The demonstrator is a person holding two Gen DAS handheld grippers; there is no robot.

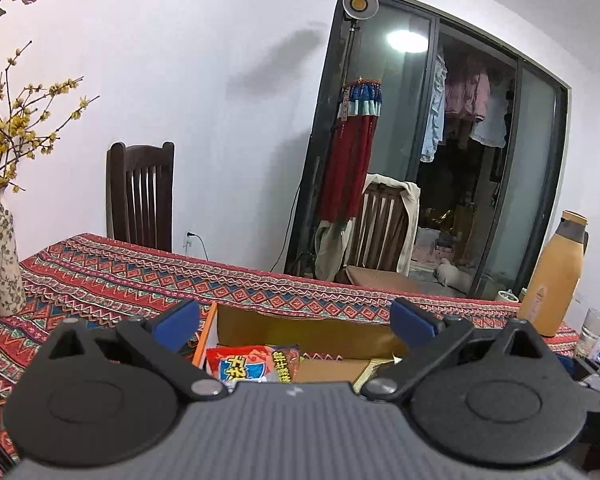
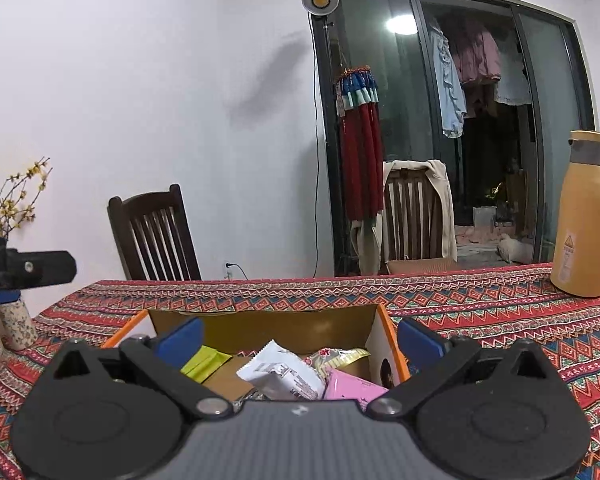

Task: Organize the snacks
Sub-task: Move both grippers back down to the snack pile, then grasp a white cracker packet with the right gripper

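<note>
Both tongs sit level just above the near edge of the cardboard box (image 2: 260,320) on the patterned tabletop (image 2: 480,304), pointing toward the far wall. Left tongs (image 1: 296,322) are spread wide with nothing between the blue pads; a red snack packet (image 1: 252,364) lies in the box right below them. Right tongs (image 2: 300,340) are wide apart too, empty, hanging over a white packet (image 2: 284,372), a pink packet (image 2: 352,388) and a green packet (image 2: 206,362) inside the box. A yellow thermos (image 2: 584,216) stands well off to the right.
</note>
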